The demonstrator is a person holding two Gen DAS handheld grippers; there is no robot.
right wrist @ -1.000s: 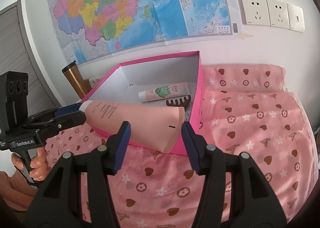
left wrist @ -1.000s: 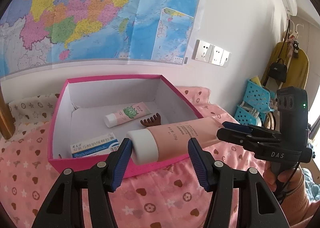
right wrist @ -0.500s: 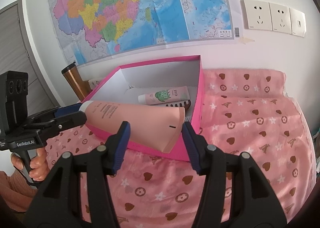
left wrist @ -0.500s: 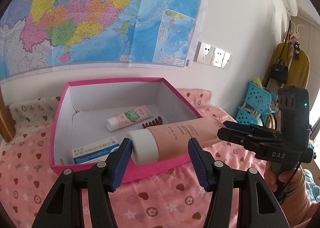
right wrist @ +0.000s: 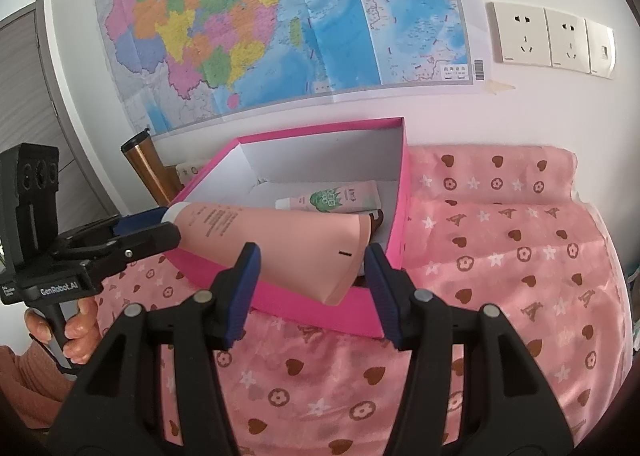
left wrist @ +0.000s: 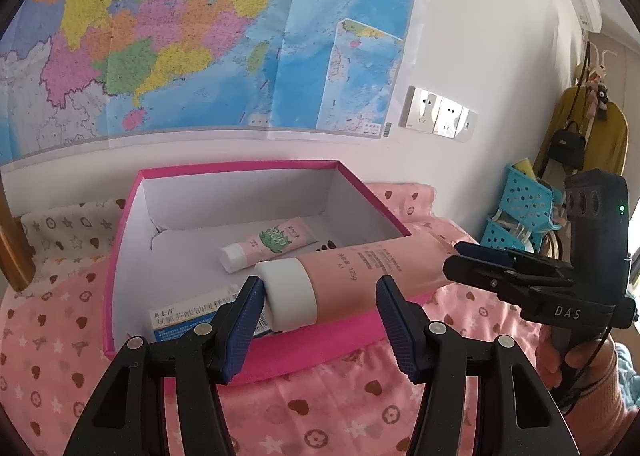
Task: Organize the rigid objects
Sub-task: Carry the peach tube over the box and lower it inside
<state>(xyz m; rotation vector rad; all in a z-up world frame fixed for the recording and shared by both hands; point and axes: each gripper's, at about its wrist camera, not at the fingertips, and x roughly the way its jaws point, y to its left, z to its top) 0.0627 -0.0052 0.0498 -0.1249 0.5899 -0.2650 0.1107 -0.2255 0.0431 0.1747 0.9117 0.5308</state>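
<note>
The large pink tube [left wrist: 352, 280] lies across the pink box [left wrist: 280, 352] rim between both grippers' parted fingers, left gripper [left wrist: 320, 308] at its cap, right gripper [right wrist: 310, 276] at its crimped tail; nudged, it could slide off onto the bed

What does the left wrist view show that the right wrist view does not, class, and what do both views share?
Only the left wrist view shows the white and blue carton in the box, the blue baskets and the hanging yellow garment. Only the right wrist view shows the copper tumbler and the grey door. Both show the pink box, the large pink tube held above it, the small tube and the wall map.
</note>
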